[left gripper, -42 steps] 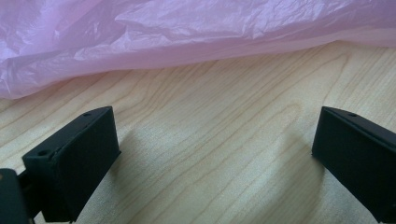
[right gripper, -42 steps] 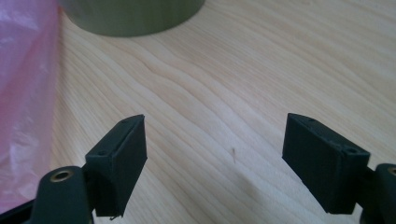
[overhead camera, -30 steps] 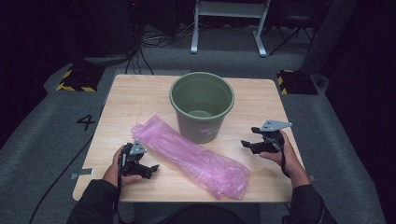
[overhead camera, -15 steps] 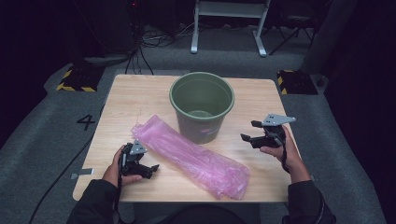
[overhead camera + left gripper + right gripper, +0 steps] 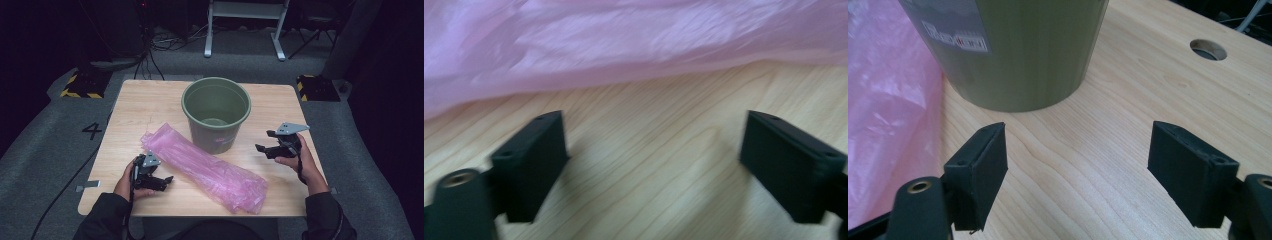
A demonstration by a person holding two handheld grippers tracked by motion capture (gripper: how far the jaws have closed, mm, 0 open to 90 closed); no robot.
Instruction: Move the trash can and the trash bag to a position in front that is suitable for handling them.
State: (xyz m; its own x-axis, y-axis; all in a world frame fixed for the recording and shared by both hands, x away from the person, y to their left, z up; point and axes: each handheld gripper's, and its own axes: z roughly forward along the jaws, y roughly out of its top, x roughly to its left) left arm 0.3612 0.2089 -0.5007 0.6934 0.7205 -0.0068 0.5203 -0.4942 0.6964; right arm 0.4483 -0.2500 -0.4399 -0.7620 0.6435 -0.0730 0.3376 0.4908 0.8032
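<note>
Here the pink bag (image 5: 624,40) lies just beyond the left gripper's (image 5: 651,165) parted fingers (image 5: 531,165).

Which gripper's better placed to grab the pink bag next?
Left. The left gripper sits beside the pink plastic bag, jaws just closing slightly, nothing between them. The right gripper faces the green bucket.

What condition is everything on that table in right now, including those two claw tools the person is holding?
Green bucket: upright, nothing visible inside.
Pink plastic bag: flat on table, folded, unheld.
Left gripper: beside the bag, jaws just been closing, nothing between them.
Right gripper: open, holding nothing, pointed toward the bucket.
</note>
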